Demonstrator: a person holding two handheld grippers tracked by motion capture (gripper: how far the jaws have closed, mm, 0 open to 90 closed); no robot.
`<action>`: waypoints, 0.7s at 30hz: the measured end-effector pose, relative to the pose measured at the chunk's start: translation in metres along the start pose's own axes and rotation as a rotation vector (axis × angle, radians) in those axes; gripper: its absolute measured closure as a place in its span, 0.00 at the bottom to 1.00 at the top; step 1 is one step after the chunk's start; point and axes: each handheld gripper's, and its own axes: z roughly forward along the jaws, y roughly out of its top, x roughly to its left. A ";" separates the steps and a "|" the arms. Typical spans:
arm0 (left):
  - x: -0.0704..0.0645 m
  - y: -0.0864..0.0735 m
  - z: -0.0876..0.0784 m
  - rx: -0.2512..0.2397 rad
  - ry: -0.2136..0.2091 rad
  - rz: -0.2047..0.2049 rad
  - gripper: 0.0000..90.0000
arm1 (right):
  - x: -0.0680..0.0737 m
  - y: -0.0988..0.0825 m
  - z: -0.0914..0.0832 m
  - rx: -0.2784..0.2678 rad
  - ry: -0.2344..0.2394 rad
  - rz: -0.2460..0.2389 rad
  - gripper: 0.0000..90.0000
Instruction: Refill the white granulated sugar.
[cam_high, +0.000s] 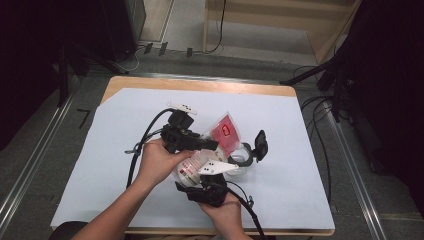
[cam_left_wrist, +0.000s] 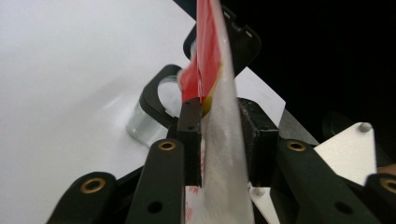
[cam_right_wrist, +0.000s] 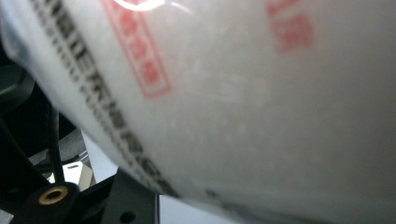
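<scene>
High view: at the centre of the frame I have both tools on one clear plastic packet with a red label, held up off the white table cover. My left gripper comes in from centre left and reaches onto the packet's middle; my right gripper sits lower centre, under the packet's near end. Just right of the packet stands a clear container with a black flip lid standing open.

Left gripper view: the jaws are closed narrow on the packet, which runs edge-on up the middle of the frame, its red print at the top. The container's black rim and the raised lid lie beyond, centre and upper right.

Right gripper view: the packet's printed film lies right against the lens, blurred. I cannot tell whether these jaws are clamped or apart.

Judgement on progress: the packet is lifted and the container is open, so preparation looks complete. The packet appears still sealed and nothing visibly sits inside the container; opening or emptying remains.
</scene>
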 end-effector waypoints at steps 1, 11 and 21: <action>0.000 0.001 -0.002 -0.001 0.007 0.004 0.82 | 0.000 -0.001 0.000 0.003 0.002 0.007 0.66; -0.005 0.001 0.008 0.001 0.006 -0.005 0.93 | 0.006 0.003 0.004 0.015 0.002 -0.027 0.62; -0.010 0.022 0.011 0.054 0.011 -0.003 0.91 | 0.008 0.018 0.000 0.012 0.001 -0.046 0.67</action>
